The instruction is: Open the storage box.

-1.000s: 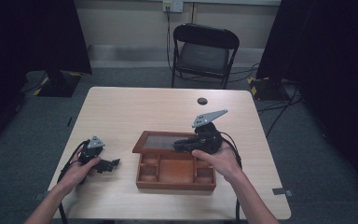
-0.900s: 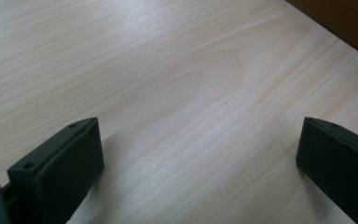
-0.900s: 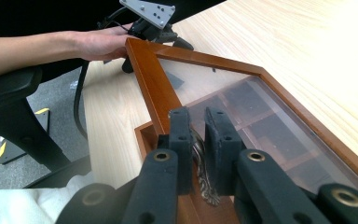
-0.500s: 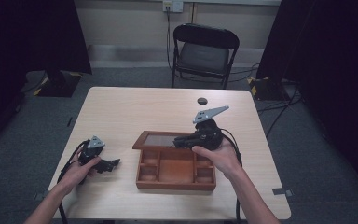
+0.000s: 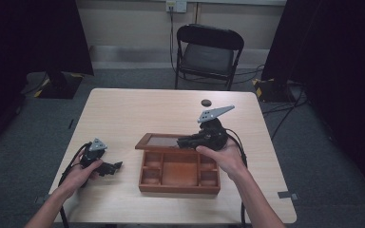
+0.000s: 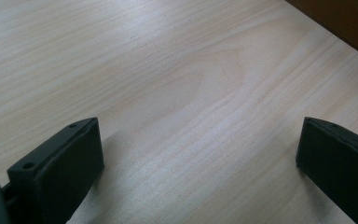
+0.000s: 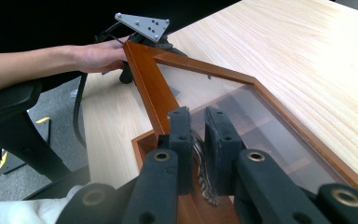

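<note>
Pale wooden table (image 5: 138, 111) carries a compartmented wooden box (image 5: 179, 174) near centre, its glass-paned lid (image 7: 242, 116) raised at the far side. Right gripper (image 7: 196, 135) pinches the lid's metal clasp (image 7: 204, 179); left gripper (image 6: 198, 154) rests spread wide, left of the box.

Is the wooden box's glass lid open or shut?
Open: the glass lid tilts back off the wooden box, baring its compartments, with the right claw pinching its clasp.
</note>
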The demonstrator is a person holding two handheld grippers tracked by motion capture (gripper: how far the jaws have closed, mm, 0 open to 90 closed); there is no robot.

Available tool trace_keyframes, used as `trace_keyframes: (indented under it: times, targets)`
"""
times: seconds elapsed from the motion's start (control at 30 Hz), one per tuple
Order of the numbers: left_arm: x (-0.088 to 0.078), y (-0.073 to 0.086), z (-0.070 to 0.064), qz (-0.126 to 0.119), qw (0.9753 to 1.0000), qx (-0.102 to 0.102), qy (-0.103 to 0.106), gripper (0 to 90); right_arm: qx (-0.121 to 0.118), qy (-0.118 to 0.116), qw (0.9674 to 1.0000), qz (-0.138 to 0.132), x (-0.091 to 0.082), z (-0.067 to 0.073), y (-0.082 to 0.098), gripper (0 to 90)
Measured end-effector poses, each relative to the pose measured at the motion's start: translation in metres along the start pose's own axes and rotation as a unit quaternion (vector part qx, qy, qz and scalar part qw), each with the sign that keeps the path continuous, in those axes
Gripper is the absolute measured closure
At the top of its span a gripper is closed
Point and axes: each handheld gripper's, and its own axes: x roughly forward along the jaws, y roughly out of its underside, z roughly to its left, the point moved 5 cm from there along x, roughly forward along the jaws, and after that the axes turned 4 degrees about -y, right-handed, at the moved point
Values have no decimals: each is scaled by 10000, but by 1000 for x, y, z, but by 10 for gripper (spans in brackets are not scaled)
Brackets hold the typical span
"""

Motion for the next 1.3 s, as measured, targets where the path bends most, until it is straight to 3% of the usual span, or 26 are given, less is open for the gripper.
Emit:
trace_keyframes:
  times: [1.3]
  targets:
    - [0, 0, 0, 0, 10000, 0, 2, 0, 103, 14, 9999, -71, -3, -6, -9, 823]
